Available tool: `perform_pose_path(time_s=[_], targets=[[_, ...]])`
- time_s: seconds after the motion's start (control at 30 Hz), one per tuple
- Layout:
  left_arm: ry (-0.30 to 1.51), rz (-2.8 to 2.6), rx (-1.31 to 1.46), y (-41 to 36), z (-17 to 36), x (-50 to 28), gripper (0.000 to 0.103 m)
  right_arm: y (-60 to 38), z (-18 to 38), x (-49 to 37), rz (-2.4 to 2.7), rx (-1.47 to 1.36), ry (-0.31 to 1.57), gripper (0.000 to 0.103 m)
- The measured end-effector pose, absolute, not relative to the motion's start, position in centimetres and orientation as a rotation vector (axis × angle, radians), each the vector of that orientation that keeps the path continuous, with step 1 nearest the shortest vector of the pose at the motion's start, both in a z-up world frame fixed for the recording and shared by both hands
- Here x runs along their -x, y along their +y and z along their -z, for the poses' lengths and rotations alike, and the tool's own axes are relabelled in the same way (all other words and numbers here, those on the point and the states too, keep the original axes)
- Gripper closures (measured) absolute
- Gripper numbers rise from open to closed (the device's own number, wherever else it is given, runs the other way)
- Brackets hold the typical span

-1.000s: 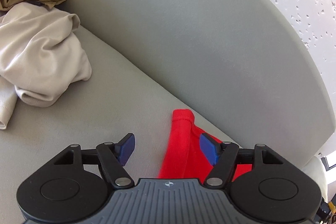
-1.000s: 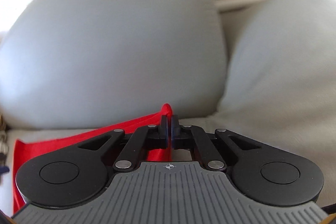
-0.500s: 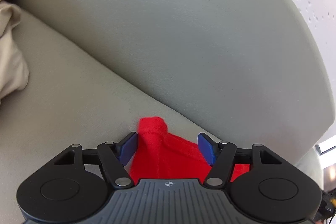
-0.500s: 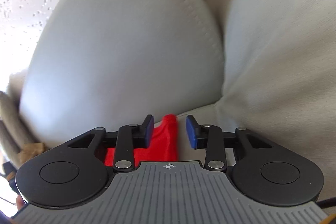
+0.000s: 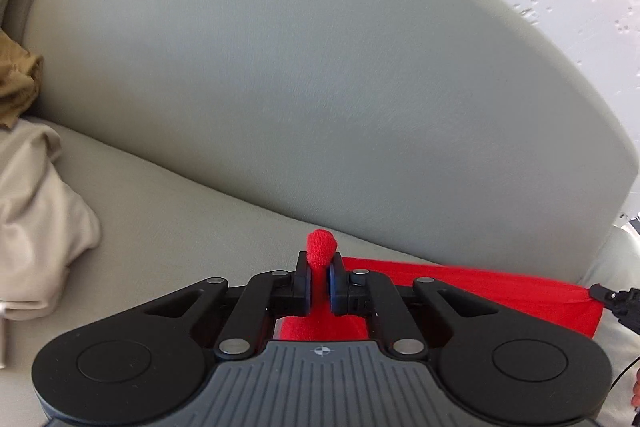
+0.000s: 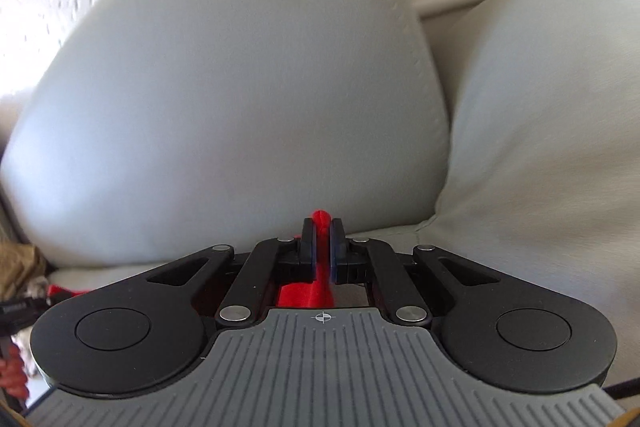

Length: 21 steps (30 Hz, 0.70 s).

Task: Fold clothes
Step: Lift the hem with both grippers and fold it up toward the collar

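A red garment is stretched between my two grippers over a grey sofa seat. My left gripper is shut on one bunched corner of it, which pokes out above the fingertips. The cloth runs right to the other gripper's tip at the frame edge. In the right wrist view my right gripper is shut on another corner of the red garment. The left gripper's tip shows at the far left there.
A grey sofa back cushion stands close ahead. A crumpled beige garment and an olive-brown one lie at the left on the seat. A second cushion is at the right.
Both grippers have closed on corners of the red garment. The left was open a second ago; the right let go half a second ago and has gripped again. The cloth is now pulled taut.
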State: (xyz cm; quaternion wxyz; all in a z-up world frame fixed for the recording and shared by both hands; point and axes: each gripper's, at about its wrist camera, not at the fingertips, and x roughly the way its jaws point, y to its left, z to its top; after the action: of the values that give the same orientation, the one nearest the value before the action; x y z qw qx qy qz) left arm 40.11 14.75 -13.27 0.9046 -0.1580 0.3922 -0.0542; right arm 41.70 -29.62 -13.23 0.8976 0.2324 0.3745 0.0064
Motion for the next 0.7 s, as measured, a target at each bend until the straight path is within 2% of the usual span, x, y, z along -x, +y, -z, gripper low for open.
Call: perform_pose_path(time_s=[0.2, 0.37, 0.57, 0.7], targets=[[0.791, 0.184, 0.292, 15.5, 6.9, -32.5, 0.097, -30.2, 6.1, -34.1, -0.011, -0.631, 0.755, 0.098], [0.82, 0.255, 0.317, 17.3, 3.3, -22.9, 0.097, -31.8, 1.5, -23.5, -0.046, -0.718, 0.777, 0.098], [0.907, 0.22, 0.314, 15.9, 7.1, -11.8, 0.096, -32.8, 1.8, -13.9, -0.057, -0.703, 0.803, 0.098], [0.934, 0.154, 0.339, 14.8, 9.5, -6.7, 0.097, -32.9, 6.1, -8.4, -0.012, -0.682, 0.848, 0.098]])
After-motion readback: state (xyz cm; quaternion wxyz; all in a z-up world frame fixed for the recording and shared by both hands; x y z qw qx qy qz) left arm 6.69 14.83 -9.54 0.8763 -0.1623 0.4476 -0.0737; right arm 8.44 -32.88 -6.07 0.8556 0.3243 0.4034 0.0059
